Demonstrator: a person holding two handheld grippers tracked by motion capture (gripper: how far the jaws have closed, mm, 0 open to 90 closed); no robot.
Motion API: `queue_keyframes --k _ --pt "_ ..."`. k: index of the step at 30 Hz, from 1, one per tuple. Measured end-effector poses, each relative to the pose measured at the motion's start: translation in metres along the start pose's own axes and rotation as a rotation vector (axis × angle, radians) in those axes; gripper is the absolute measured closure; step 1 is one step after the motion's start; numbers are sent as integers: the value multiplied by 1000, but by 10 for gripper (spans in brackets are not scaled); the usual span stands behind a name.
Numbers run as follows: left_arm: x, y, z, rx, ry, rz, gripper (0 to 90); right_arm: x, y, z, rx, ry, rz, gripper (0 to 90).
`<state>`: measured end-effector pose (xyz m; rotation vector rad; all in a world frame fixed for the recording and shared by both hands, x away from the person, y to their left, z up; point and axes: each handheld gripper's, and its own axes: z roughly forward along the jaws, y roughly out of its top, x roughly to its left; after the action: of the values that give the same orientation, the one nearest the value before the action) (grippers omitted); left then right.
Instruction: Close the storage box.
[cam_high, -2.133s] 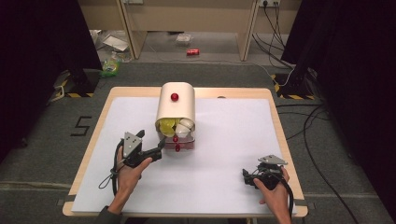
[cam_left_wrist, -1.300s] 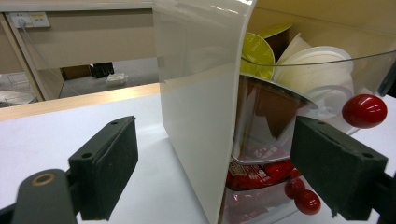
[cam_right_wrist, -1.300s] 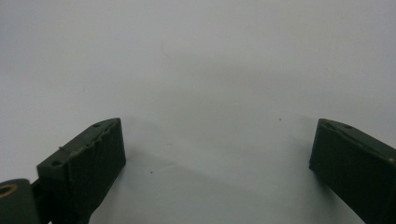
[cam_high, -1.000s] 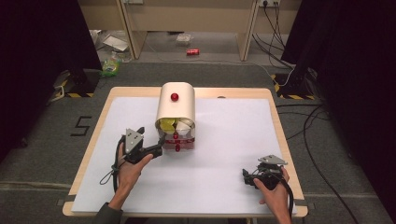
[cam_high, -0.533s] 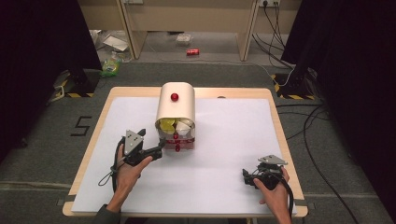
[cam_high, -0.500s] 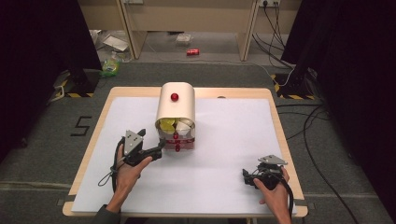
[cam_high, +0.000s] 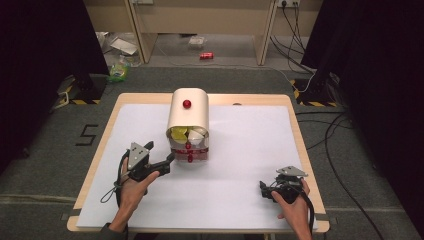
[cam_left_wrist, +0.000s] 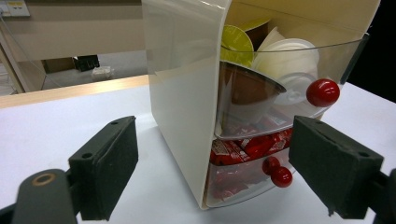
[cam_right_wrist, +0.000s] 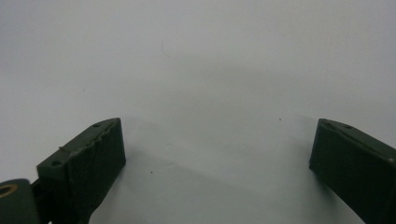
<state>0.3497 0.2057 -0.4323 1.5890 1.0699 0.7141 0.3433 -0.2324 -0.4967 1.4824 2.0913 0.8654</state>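
Unmoved, left gripper (cam_high: 170, 159) gapes (empty) beside drawers (cam_high: 190, 152).

dispenser (cam_high: 188, 117): 1 | red knobs (cam_left_wrist: 322, 92): 4 | drawers (cam_left_wrist: 261, 100): 2 | claws (cam_high: 169, 160): 2

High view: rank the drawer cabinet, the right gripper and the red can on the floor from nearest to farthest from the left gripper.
1. Drawer cabinet, just right of the left gripper, mid-table.
2. Right gripper, near the table's front right corner.
3. Red can, on the floor beyond the table's far edge.
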Motion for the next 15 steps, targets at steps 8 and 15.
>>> queue_keyframes --k 8,15 --pt "0 -4 -5 5 -8 0 154 0 0 0 -1 0 -2 37" --pt "1 -6 -11 1 -8 -3 154 0 0 0 0 0 -1 37"
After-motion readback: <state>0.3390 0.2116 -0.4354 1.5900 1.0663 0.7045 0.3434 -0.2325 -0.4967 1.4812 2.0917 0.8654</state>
